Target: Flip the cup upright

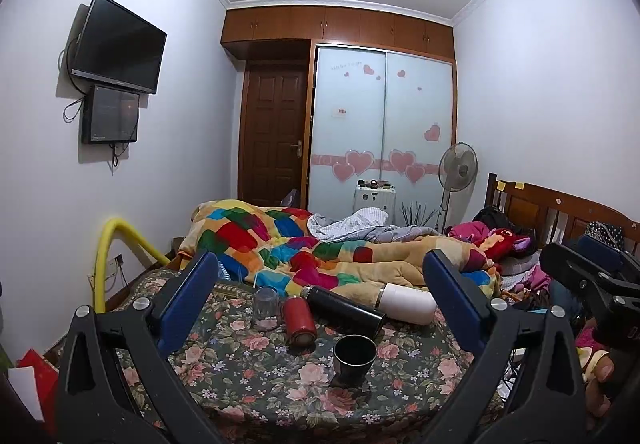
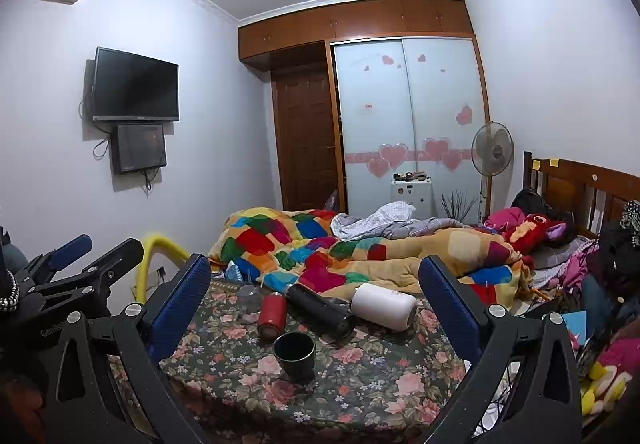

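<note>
Left wrist view
- Left hand-held gripper (image 1: 318, 296): its two blue fingers (image 1: 188, 300) are spread wide apart. Nothing is between them.
- Black cup (image 1: 354, 360): it stands up on its bottom, with the open mouth on top. It is dark and shiny, and the inside looks dark too. It sits on the flowery cloth (image 1: 280, 396), near the front, between the two blue fingers.
- Red bottle (image 1: 298, 320): it lies on its side, behind the cup and a bit to the left.
- Black bottle (image 1: 344, 310): it lies on its side, right beside the red one.
- White bottle (image 1: 408, 303): it lies on its side, at the far end of the black one.
- Clear cup (image 1: 265, 308): it stands left of the red bottle. I cannot tell which way up it is.
- Right hand-held gripper (image 1: 588, 276): it shows at the right edge, black and blue.

Right wrist view
- Right hand-held gripper (image 2: 314, 294): its blue fingers (image 2: 182, 304) are spread wide. They hold nothing.
- Black cup (image 2: 295, 356): it stands up, mouth open to the top, on the flowery cloth (image 2: 360, 384). It is not touching the bottles.
- Red bottle (image 2: 272, 314), black bottle (image 2: 320, 310), white bottle (image 2: 384, 306): all lie behind the cup.
- Left hand-held gripper (image 2: 92, 252): it is off to the left, fingers apart.
- Colorful blanket (image 2: 320, 244): it is piled on the bed behind.
</note>
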The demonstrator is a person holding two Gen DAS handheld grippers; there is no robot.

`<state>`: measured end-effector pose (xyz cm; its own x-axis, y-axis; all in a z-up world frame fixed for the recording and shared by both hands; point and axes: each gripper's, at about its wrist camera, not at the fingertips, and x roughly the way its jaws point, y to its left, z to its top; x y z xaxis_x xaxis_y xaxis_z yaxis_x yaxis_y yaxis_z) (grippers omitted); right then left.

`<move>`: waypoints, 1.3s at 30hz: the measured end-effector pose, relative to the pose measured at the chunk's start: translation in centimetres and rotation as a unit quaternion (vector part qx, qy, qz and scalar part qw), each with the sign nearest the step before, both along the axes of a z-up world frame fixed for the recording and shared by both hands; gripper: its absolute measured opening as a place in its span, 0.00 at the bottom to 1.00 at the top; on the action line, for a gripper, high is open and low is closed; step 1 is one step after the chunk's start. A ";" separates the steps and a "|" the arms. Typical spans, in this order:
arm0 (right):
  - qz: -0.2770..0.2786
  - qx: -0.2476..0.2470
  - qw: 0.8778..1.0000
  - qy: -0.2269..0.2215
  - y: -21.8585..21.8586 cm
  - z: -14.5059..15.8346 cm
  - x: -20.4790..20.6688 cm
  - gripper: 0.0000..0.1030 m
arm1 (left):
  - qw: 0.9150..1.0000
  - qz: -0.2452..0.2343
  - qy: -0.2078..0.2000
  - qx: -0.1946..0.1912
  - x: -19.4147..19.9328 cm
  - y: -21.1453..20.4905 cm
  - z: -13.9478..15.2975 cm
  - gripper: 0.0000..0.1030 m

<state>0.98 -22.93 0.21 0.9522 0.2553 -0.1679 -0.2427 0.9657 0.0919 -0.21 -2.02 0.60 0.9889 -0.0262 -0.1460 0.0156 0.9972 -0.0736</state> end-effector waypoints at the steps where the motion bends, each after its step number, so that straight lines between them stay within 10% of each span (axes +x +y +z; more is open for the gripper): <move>1: 0.000 0.000 1.000 0.001 0.0 0.0 0.0 1.00 | 1.000 0.001 0.000 0.000 0.0 0.0 -0.1 1.00; 39: 0.002 -0.003 1.000 0.009 -0.6 0.1 0.4 1.00 | 1.000 -0.013 0.008 0.005 1.0 -0.2 -0.3 1.00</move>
